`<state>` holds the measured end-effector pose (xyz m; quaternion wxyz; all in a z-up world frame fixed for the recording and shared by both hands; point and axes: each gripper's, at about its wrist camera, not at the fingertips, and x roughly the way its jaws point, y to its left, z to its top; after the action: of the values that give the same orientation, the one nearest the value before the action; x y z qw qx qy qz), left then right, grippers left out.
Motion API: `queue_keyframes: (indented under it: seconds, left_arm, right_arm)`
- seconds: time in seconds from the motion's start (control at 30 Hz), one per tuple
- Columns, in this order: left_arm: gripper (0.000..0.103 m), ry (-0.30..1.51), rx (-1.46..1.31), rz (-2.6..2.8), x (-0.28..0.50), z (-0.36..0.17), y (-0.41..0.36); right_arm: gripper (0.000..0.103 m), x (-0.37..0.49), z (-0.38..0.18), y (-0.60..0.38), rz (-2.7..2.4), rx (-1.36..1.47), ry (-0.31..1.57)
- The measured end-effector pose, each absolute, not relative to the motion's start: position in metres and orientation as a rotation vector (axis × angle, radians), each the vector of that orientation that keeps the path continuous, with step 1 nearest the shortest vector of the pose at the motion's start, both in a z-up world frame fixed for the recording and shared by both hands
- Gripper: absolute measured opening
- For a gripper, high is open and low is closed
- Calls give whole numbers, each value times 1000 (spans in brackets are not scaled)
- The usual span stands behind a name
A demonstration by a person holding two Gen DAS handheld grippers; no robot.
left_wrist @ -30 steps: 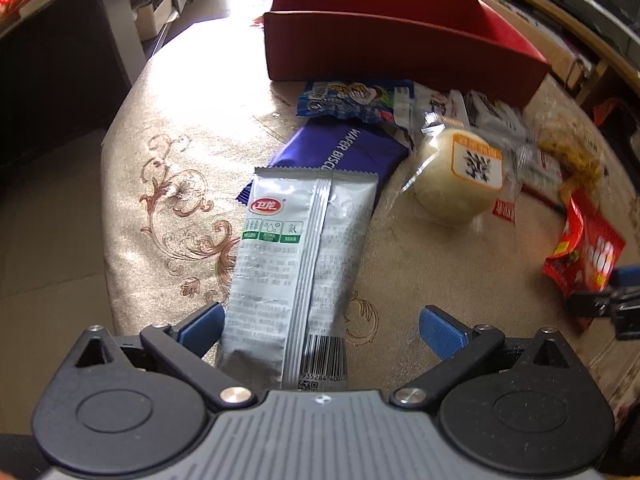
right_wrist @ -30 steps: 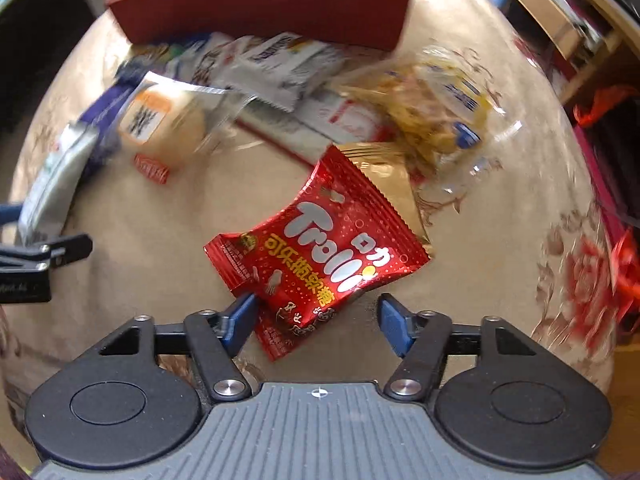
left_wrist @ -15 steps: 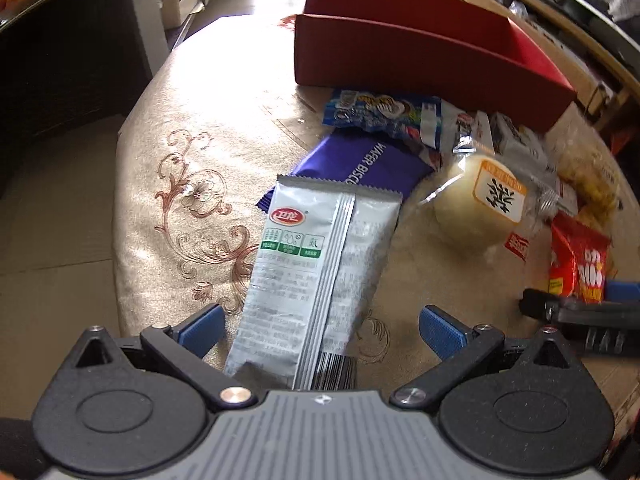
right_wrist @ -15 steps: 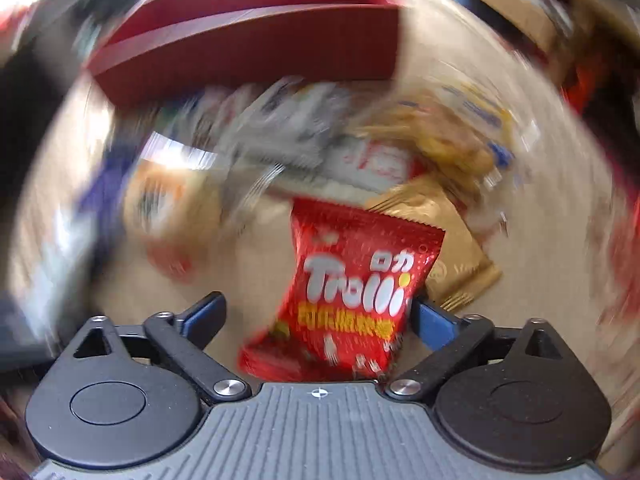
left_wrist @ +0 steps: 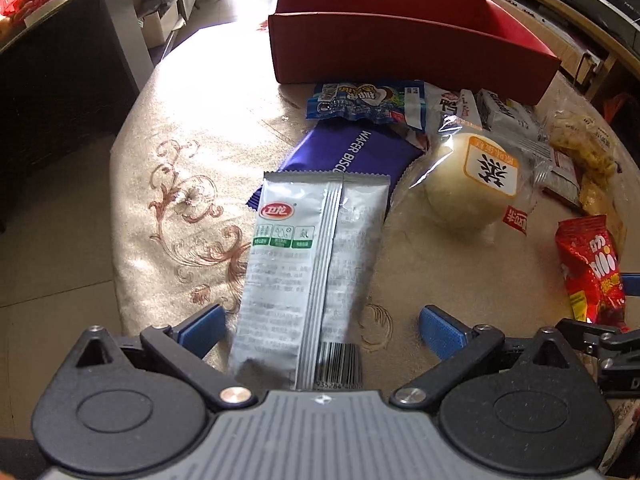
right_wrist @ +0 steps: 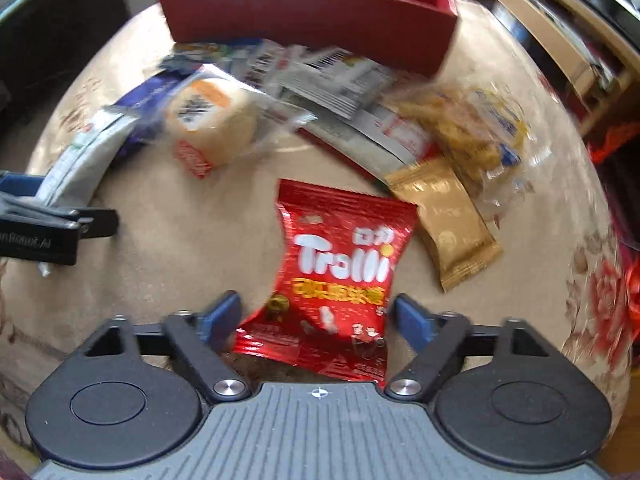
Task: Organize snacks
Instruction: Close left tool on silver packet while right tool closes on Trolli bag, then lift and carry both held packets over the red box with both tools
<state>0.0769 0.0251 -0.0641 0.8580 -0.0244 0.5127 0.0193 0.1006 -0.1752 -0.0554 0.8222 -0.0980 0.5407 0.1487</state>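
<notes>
- Here, a rounded table (left_wrist: 192,168) is seen draped in a beige cloth worked with brown scrolls along its left edge; red flowers are printed on the cloth at the right edge in the right wrist view.
- At the far side of the table a red cardboard box (left_wrist: 400,48) is set, open at the top, with its inside not shown.
- In front of the box a loose heap of snacks is spread: a blue packet (left_wrist: 368,102), a purple wafer biscuit pack (left_wrist: 352,152), a round bun in clear wrap (left_wrist: 476,180), a clear bag of yellow crisps (right_wrist: 468,124) and a gold sachet (right_wrist: 448,220).
- A silver snack packet (left_wrist: 308,264) is laid lengthwise between the blue pads of the left gripper (left_wrist: 320,330), whose jaws are held wide, with neither pad seen pressing on the packet.
- A red Trolli bag (right_wrist: 340,276) is found between the pads of the right gripper (right_wrist: 316,318); its jaws are opening, and a gap is seen on each side of the bag.
- The gold sachet is placed just beside the Trolli bag, on its right.
- Beyond the table, a tiled floor (left_wrist: 52,248) in strong sunlight, dark furniture on the left and wooden shelving (left_wrist: 576,36) on the right are made out.
</notes>
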Motion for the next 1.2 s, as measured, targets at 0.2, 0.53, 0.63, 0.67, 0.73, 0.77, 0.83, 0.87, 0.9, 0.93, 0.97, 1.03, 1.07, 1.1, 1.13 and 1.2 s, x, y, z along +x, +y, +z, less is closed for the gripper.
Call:
queue_keyframes:
  seconds: [0.2,0.53,0.63,0.67,0.73,0.77,0.83,0.87,0.9,0.93,0.97,1.03,1.07,1.1,1.13,1.2]
  left_arm:
    - [101,1035,-42,44,74,-68,25]
    - [89,1096,-40,27,72,-60,27]
    - [60,1083,-62,46,68,-53,32]
    - [51,1083,-81,43,68,-50,35]
    - [48,1091,-143,25,67,-48,41]
    - [46,1092,-153,25,67,-47,42]
    - [44,1087,-123,25,65,-46,36]
    - [43,1086,-113,24,64,-45,33]
    - [43,1085,-112,20,64,-44,31]
    - [42,1083,-115,15,63,-42,30]
    - [41,1080,-116,14,63,-41,29]
    - [39,1069,-119,13,61,-37,27]
    - [39,1065,-120,9,61,-35,27]
    - [39,1064,-114,6,60,-33,26]
    - [39,1064,-101,13,59,-32,24]
    - [38,1064,-82,23,57,-33,22]
  right_arm:
    - [103,95,-61,-168,319,-213,1114]
    - [78,86,-55,-165,383,-277,1110]
    - [76,71,-50,-167,391,-306,1091]
    - [76,70,-49,-167,395,-306,1092]
    - [75,69,-48,-167,403,-293,1095]
    - [75,69,-46,-169,402,-287,1094]
    - [75,71,-46,-170,397,-281,1088]
    - [75,70,-42,-170,394,-277,1087]
    - [75,70,-41,-170,395,-272,1085]
    - [75,71,-40,-170,398,-267,1082]
    - [75,69,-37,-170,399,-263,1078]
    - [75,69,-34,-170,407,-256,1070]
    - [75,68,-33,-170,411,-252,1067]
    - [75,68,-32,-170,417,-251,1064]
    - [75,68,-31,-170,421,-249,1060]
    - [75,67,-28,-169,426,-246,1051]
